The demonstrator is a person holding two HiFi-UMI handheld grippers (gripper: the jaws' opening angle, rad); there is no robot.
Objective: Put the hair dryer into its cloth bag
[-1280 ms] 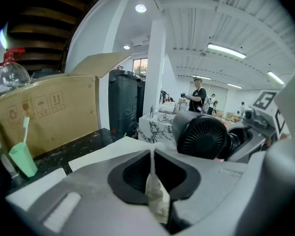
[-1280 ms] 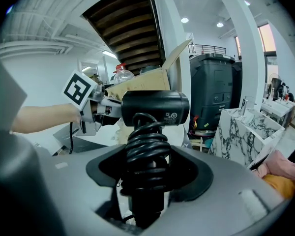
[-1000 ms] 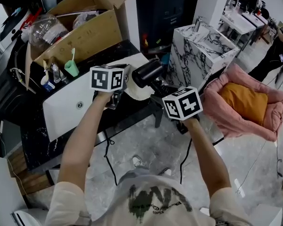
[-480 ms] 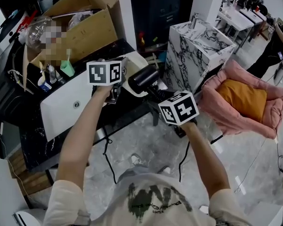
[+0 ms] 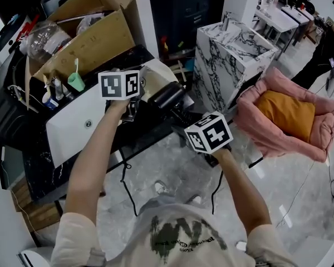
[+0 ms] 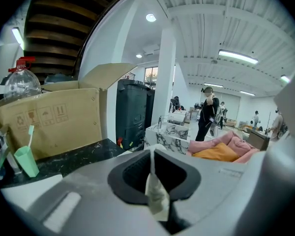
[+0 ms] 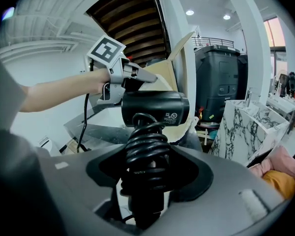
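Note:
The black hair dryer has its handle, wound with its coiled cord, between the jaws of my right gripper, which is shut on it. Its barrel points left towards the cream cloth bag. My left gripper is shut on an edge of that bag, a strip of cream cloth pinched in its jaws. In the head view the left gripper holds the bag just left of the dryer, above the black counter, and the right gripper is below and to the right.
An open cardboard box with a plastic bottle stands behind a white basin and a green cup with a toothbrush. A marble block, a pink pet bed and a dark bin stand to the right. People stand far off.
The right gripper has come down and left with the dryer, bringing the barrel against the bag. The left gripper has lifted the bag slightly. Both grips are unchanged.

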